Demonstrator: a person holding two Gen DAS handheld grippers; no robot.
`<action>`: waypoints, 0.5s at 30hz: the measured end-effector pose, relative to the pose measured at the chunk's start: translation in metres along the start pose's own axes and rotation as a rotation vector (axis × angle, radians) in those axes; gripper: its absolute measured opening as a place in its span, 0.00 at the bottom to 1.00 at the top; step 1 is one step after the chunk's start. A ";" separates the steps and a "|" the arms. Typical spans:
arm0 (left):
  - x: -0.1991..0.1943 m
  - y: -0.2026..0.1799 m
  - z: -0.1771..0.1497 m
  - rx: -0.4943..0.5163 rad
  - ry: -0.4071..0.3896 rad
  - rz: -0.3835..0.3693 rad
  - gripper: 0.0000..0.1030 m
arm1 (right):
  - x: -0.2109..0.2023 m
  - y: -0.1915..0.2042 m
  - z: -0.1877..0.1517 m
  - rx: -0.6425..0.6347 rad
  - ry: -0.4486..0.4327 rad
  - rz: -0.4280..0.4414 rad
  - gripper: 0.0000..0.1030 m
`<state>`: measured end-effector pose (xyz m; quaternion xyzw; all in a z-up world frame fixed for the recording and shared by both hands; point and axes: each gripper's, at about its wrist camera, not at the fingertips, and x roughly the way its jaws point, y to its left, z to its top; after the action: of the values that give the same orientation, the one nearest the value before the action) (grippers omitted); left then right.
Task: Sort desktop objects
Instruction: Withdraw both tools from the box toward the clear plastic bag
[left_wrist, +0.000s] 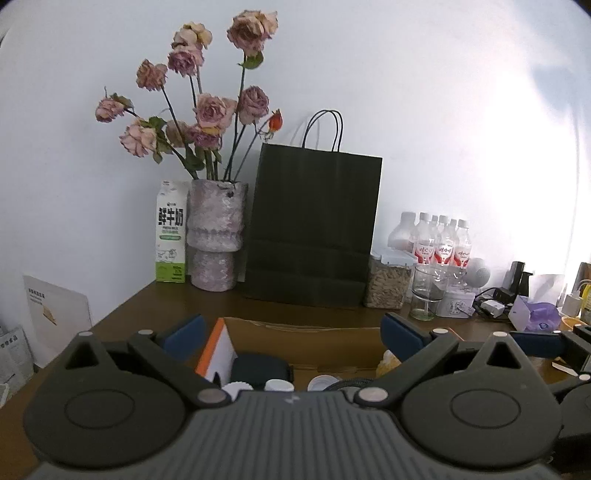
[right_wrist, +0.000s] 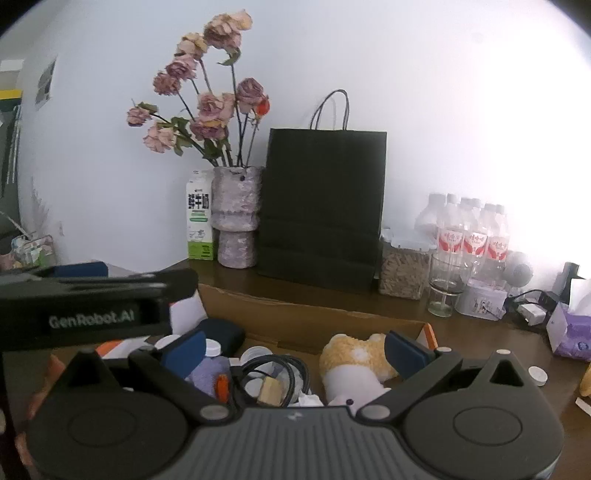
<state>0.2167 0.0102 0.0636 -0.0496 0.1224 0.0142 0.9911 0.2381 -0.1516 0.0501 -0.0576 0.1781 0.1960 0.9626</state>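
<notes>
An open cardboard box (left_wrist: 306, 326) lies on the brown desk just below both grippers. In the right wrist view the box (right_wrist: 295, 310) holds a yellow and white plush toy (right_wrist: 351, 354), a coiled black cable (right_wrist: 273, 365), a purple cloth (right_wrist: 207, 371), a dark case (right_wrist: 221, 332) and white caps. My right gripper (right_wrist: 295, 352) hovers over these things, open wide with nothing between its blue pads. My left gripper (left_wrist: 291, 338) is open too, above the box's left part, over the dark case (left_wrist: 258, 365). It also shows as a black body (right_wrist: 92, 295) at the left.
Along the wall stand a milk carton (left_wrist: 170, 236), a vase of dried roses (left_wrist: 216, 236), a black paper bag (left_wrist: 314, 229), a jar of seeds (left_wrist: 388, 284), a glass (left_wrist: 424, 295) and water bottles (left_wrist: 443, 240). A tissue pack (right_wrist: 570, 332) and a loose white cap (right_wrist: 537, 375) lie right of the box.
</notes>
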 end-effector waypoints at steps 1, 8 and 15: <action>-0.004 0.001 0.001 -0.002 0.001 0.000 1.00 | -0.004 0.000 0.000 -0.003 -0.001 0.000 1.00; -0.035 0.016 -0.002 -0.002 0.004 0.020 1.00 | -0.032 -0.002 -0.012 0.014 0.002 -0.007 1.00; -0.054 0.031 -0.021 0.008 0.049 0.041 1.00 | -0.050 0.003 -0.035 0.013 0.043 -0.004 1.00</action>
<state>0.1581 0.0379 0.0537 -0.0432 0.1477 0.0330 0.9875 0.1825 -0.1734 0.0360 -0.0558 0.2000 0.1915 0.9593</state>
